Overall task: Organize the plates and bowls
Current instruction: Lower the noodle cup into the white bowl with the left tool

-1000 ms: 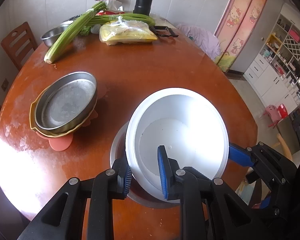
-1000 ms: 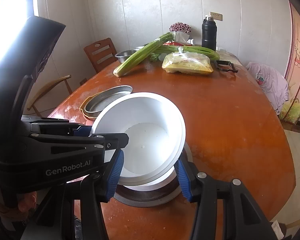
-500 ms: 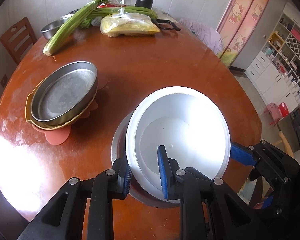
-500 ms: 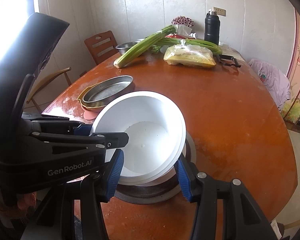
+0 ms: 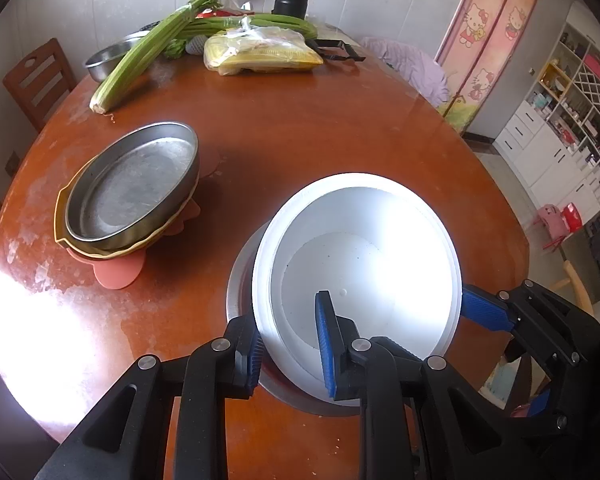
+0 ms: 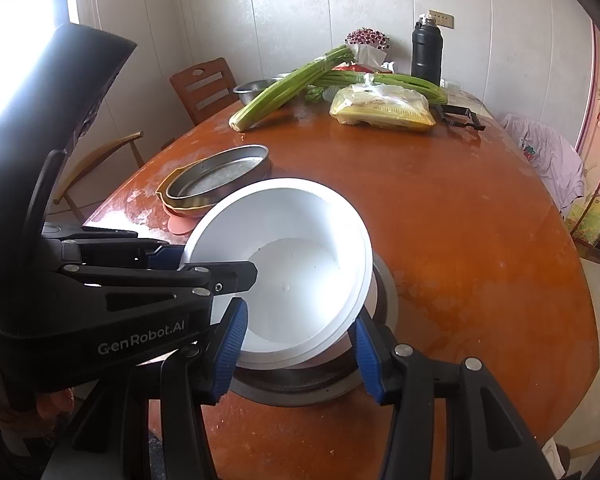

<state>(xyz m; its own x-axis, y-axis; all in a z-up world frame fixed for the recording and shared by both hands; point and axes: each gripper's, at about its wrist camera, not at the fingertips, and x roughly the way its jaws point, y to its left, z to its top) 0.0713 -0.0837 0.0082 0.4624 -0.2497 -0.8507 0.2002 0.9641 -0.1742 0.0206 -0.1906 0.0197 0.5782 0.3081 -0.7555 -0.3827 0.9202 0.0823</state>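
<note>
White bowl [image 5: 364,256], round, smooth, glossy

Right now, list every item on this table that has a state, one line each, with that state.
White bowl: tilted, gripped on two sides, above a metal plate.
Left gripper: shut on the bowl's near rim.
Right gripper: shut across the bowl.
Metal pan: empty, stacked on a yellow dish.
Black flask: upright, capped.
Celery: lying flat.
Yellow bag: tied, lying flat.

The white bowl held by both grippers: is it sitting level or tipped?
Tipped. The white bowl leans, its far rim raised above the metal plate beneath.
</note>
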